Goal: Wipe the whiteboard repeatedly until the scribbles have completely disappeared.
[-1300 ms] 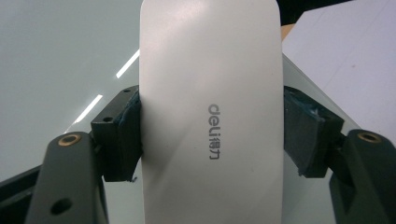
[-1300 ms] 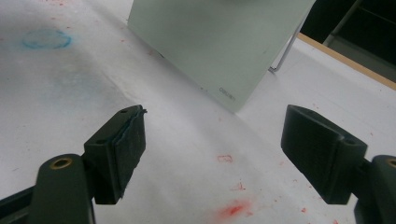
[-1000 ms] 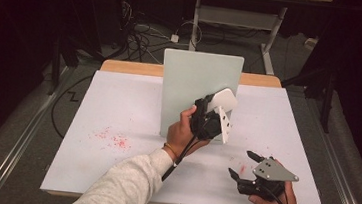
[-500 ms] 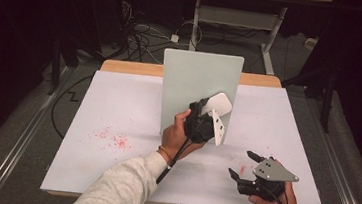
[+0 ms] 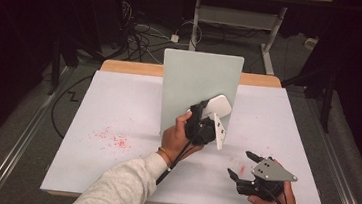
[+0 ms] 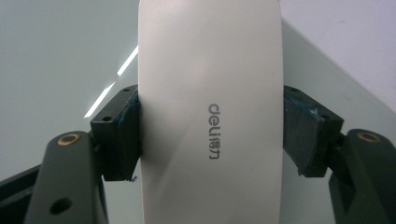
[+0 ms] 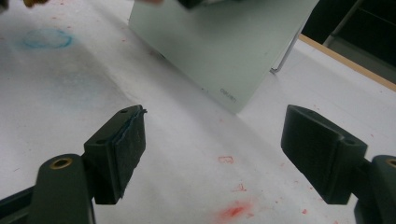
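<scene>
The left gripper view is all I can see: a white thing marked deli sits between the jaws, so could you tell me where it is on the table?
Observer: The left gripper holds the white deli eraser up against the front of an upright pale green board standing mid-table.
Operator: Thank you. Where is the other gripper, please?
Observer: The right gripper sits low near the table's front right edge, jaws apart with nothing between them.
Operator: Is there anything on the table surface I should know of?
Observer: Red marks speckle the white table left of the board, and more red smudges lie just ahead of the right gripper.
</scene>
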Demonstrator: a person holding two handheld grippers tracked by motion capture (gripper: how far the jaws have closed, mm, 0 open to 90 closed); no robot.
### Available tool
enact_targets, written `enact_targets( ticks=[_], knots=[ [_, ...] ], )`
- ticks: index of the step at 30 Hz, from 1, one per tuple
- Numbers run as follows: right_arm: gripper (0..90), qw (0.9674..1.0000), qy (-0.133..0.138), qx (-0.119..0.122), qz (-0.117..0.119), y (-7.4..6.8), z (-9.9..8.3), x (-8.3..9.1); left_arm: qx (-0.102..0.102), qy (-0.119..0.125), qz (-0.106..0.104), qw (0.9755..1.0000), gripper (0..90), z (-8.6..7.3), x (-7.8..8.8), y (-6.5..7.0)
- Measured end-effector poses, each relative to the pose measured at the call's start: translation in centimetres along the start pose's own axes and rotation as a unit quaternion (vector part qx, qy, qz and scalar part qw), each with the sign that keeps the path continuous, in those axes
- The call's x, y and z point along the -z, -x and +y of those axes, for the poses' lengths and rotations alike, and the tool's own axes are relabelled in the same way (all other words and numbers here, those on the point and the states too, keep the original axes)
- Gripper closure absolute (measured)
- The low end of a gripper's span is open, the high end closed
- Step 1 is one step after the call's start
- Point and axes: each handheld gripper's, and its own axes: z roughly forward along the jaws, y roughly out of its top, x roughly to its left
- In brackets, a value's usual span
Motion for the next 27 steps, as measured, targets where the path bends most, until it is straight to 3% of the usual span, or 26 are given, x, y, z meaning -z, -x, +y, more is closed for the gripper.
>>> enact_targets(
  ticks=[4,9,13,19,21,23,27],
  knots=[
    [22.9,1.0,0.002,-0.002,0.0,0.1,0.0,0.1,-0.024,-0.004,-0.011,0.9997,29.1,-0.1,-0.2,2.1],
    [22.9,1.0,-0.002,-0.003,0.0,0.3,-0.3,0.2,-0.027,-0.001,-0.021,0.9994,29.1,0.0,-0.4,3.2],
    [22.9,1.0,0.002,-0.007,-0.004,0.6,-0.4,0.4,-0.018,0.002,-0.035,0.9992,29.1,0.7,-0.5,2.3],
    [22.9,1.0,-0.002,-0.006,-0.002,0.6,-0.6,0.4,0.042,0.015,-0.022,0.9988,29.0,2.2,-0.4,-1.6],
    [22.9,1.0,-0.002,-0.006,0.0,0.5,-0.6,0.4,0.048,0.014,-0.017,0.9986,29.0,2.5,-0.3,-2.3],
    [22.9,1.0,-0.002,-0.006,0.001,0.5,-0.6,0.3,0.041,0.011,-0.013,0.999,29.0,2.3,-0.3,-2.0],
    [22.9,1.0,-0.002,-0.006,-0.001,0.5,-0.6,0.4,0.017,0.008,-0.017,0.9997,29.1,1.3,-0.4,0.2]
  ],
)
